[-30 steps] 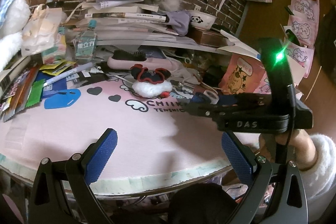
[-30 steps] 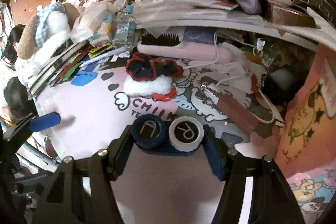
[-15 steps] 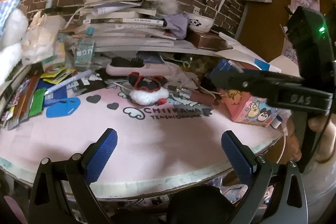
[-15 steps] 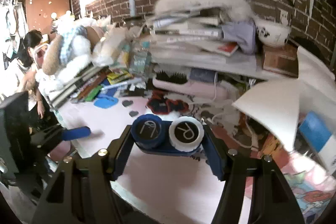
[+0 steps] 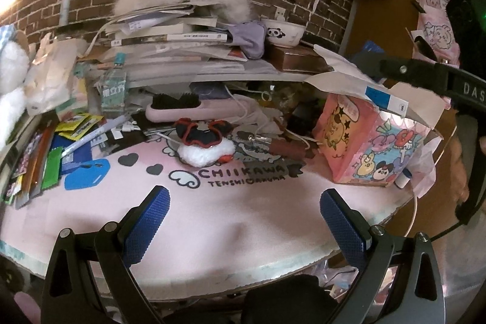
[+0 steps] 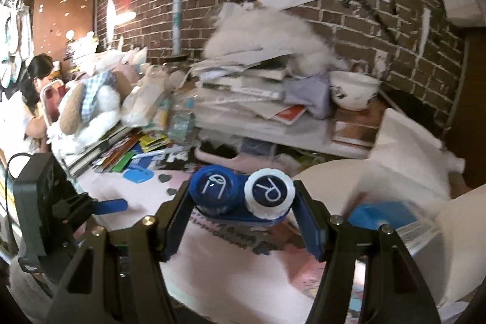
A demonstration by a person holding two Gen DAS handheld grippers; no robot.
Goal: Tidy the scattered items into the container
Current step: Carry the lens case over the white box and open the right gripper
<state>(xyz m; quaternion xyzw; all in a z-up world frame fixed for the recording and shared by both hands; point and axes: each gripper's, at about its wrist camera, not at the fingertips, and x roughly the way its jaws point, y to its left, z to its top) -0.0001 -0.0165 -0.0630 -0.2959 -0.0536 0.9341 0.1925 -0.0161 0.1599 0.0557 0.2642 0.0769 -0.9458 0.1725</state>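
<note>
Right now the right gripper (image 6: 241, 198) is clamped on the contact lens case (image 6: 241, 196), its pads pressing the two ends while the blue cap and the white R cap face the camera, and the case hangs in the air above the pink mat (image 5: 243, 202). Likely the goal is the cartoon-printed paper bag (image 5: 364, 148) standing on the mat's far right side, its white flaps open upward. Carry the case level over those flaps, clear the rim before lowering, and release only inside the mouth. The left gripper (image 5: 243, 220) hovers over the mat's near edge, jaws spread and empty
</note>
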